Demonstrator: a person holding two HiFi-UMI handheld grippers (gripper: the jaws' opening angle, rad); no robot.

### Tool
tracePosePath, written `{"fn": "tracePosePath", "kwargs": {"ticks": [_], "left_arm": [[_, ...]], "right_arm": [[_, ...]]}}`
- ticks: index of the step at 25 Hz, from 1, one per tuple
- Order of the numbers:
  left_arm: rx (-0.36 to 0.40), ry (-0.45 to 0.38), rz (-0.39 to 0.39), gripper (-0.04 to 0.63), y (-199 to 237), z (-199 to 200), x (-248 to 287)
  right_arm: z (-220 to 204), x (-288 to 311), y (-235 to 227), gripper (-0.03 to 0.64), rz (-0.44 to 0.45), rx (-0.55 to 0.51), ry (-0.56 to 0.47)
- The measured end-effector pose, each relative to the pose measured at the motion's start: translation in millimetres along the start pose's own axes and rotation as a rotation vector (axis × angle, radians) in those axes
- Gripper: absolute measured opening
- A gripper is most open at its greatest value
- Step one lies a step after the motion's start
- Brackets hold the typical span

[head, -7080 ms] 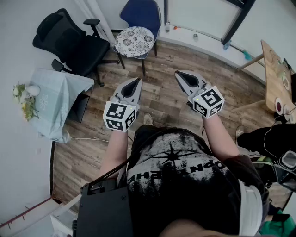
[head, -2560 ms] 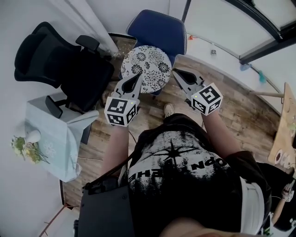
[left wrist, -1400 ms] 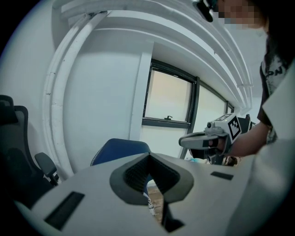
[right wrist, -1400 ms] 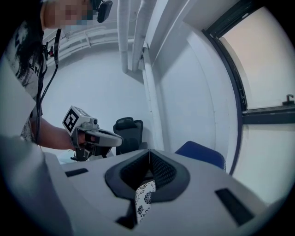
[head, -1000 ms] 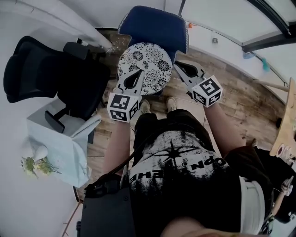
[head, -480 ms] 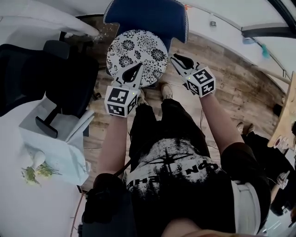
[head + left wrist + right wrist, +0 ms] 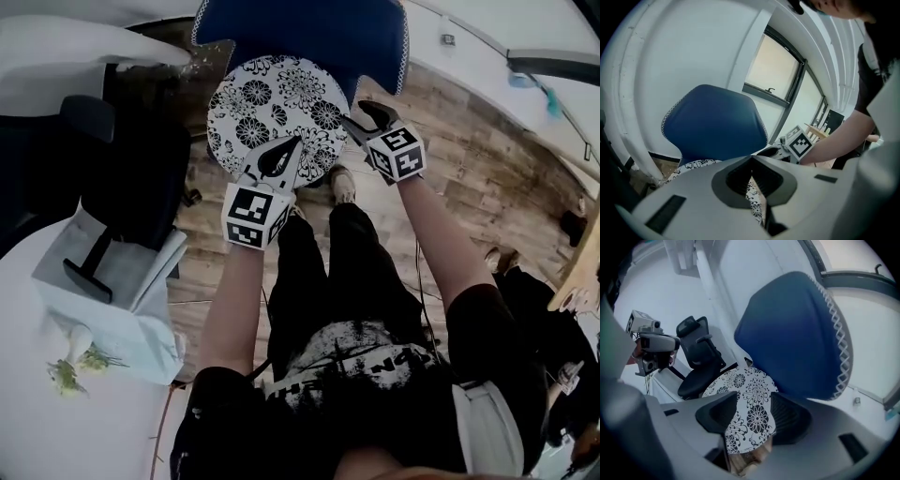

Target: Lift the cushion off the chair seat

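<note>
A round white cushion (image 7: 277,103) with black flowers lies on the seat of a blue chair (image 7: 300,33). My left gripper (image 7: 286,150) hangs over the cushion's near edge, jaws meeting at the tips with nothing held. In the left gripper view the left gripper (image 7: 751,159) points at the chair's blue back (image 7: 712,124), with the cushion (image 7: 689,165) below it. My right gripper (image 7: 361,117) is at the cushion's right edge. Its jaws have just been opening. In the right gripper view the right gripper (image 7: 754,397) stands open, the cushion (image 7: 745,385) showing in the gap, unpressed.
A black office chair (image 7: 56,169) stands just left of the blue chair. A pale cloth-covered table (image 7: 103,300) with flowers (image 7: 70,370) is at the lower left. The person's feet (image 7: 342,183) rest on the wood floor (image 7: 469,178) below the seat.
Both grippers have come down and forward onto the cushion's near and right edges. The head view has leaned in closer over the chair. The right gripper's jaws have spread apart.
</note>
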State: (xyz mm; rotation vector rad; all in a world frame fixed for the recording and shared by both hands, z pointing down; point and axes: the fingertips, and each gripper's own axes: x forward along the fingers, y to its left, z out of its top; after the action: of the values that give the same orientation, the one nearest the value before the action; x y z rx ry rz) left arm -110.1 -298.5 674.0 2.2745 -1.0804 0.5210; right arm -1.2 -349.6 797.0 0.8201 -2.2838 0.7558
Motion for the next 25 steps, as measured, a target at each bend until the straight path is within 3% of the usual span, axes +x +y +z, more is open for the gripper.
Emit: {"fn": "tracePosePath", "kwargs": {"ticks": [8, 16, 22, 25], "left_arm": [[-0.035, 0.025, 0.02, 0.012, 39, -48, 29], [-0.061, 0.016, 0.005, 0.012, 50, -64, 53], [-0.07, 0.011, 0.006, 0.012, 60, -67, 55], [-0.078, 0.014, 0.008, 0.012, 63, -71, 53]], "right_arm": [[-55, 84, -43, 0.248, -0.093, 0.008, 0.106], [-89, 127, -66, 0.25, -0.092, 0.032, 0.215], [-102, 141, -64, 0.247, -0.107, -0.011, 0.261], [-99, 141, -64, 0.172, -0.114, -0.023, 0.255]]}}
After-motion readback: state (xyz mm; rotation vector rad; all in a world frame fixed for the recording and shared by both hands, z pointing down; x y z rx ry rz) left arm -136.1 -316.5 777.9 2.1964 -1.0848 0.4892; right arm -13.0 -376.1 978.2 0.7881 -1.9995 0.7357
